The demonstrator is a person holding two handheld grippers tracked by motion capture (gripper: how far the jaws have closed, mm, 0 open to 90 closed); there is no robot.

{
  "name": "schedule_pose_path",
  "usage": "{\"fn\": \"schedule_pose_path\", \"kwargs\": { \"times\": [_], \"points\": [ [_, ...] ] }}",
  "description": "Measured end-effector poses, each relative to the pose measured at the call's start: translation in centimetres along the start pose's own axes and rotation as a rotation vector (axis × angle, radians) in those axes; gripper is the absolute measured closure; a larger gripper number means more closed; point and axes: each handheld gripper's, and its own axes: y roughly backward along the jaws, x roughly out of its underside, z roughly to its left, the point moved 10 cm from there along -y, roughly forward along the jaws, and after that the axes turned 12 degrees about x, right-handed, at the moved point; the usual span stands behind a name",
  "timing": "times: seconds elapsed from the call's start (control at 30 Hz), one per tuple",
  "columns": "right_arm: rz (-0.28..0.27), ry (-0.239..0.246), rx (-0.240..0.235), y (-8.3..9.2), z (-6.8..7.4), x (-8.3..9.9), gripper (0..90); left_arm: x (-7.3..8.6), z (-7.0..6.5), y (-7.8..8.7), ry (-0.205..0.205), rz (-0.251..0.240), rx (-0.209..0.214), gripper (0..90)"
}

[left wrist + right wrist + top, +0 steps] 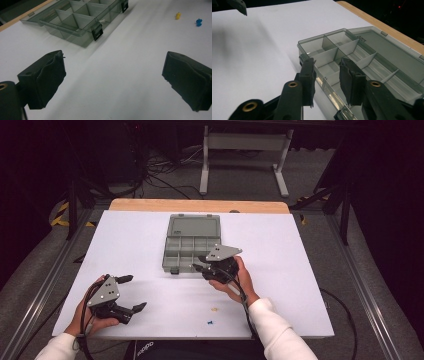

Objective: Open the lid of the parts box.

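Tongs point(327, 82) on the right gape over box point(192, 242) rim; left tongs point(131, 292) wide open on bare sheet.

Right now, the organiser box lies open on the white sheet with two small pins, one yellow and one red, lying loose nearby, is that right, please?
Nearly: the second pin is blue, not red. The left gripper view shows the box lying open on the white sheet, with a yellow pin and a blue pin lying loose beside each other nearby.
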Motion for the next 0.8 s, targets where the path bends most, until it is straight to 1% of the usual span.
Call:
{"fn": "schedule_pose_path", "kwargs": {
  "times": [0.13,0.2,0.23,0.27,0.3,0.33,0.37,0.4,0.47,0.53,0.6,0.67,0.7,0.77,0.8],
  "points": [
    [-0.003,0.000,0.016,1.1,-0.2,0.2,56.9,0.0,0.0,0.0,0.001,-0.001,0.001,5.3],
    [0.000,0.009,0.034,1.7,-0.4,0.4,50.5,0.0,0.0,0.0,-0.002,0.001,-0.002,5.3],
    [0.000,0.009,0.034,1.7,-0.4,0.4,50.5,0.0,0.0,0.0,-0.002,0.001,-0.002,5.3],
    [0.001,0.013,0.032,1.9,-0.3,0.5,48.1,0.0,0.0,0.0,-0.002,0.002,-0.001,5.3],
    [0.001,0.019,0.032,2.3,-0.2,0.7,43.8,0.0,0.0,0.0,-0.005,0.004,0.000,5.3],
    [0.001,0.019,0.032,2.3,-0.2,0.7,43.8,0.0,0.0,0.0,-0.005,0.004,0.000,5.4],
    [0.007,0.031,0.037,2.6,-0.1,0.9,39.3,0.0,-0.1,0.0,-0.005,0.005,0.000,5.3],
    [0.009,0.042,0.044,2.8,-0.1,1.1,37.1,0.0,-0.1,0.0,-0.006,0.006,0.000,5.4],
    [0.011,0.042,0.062,3.2,-0.2,1.3,29.4,0.0,-0.1,0.0,-0.005,0.007,-0.001,5.3],
    [0.022,0.042,0.082,3.5,-0.3,1.7,23.8,0.0,-0.1,-0.1,-0.005,0.007,-0.001,5.3],
    [0.031,0.043,0.083,3.9,-0.2,2.2,19.2,0.0,-0.1,-0.1,-0.004,0.007,-0.002,5.3],
    [0.037,0.041,0.076,4.0,-0.1,2.5,18.3,0.0,0.0,0.0,-0.006,0.007,-0.004,5.2],
    [0.053,0.049,0.067,4.3,0.1,3.1,15.9,0.0,0.0,0.0,-0.007,0.008,-0.006,5.2],
    [0.063,0.046,0.050,4.7,0.4,3.7,15.2,0.0,0.0,0.0,-0.008,0.007,-0.005,5.1],
    [0.063,0.046,0.050,4.7,0.4,3.7,15.2,0.0,0.0,0.0,-0.008,0.007,-0.005,5.1]
  ]
}}
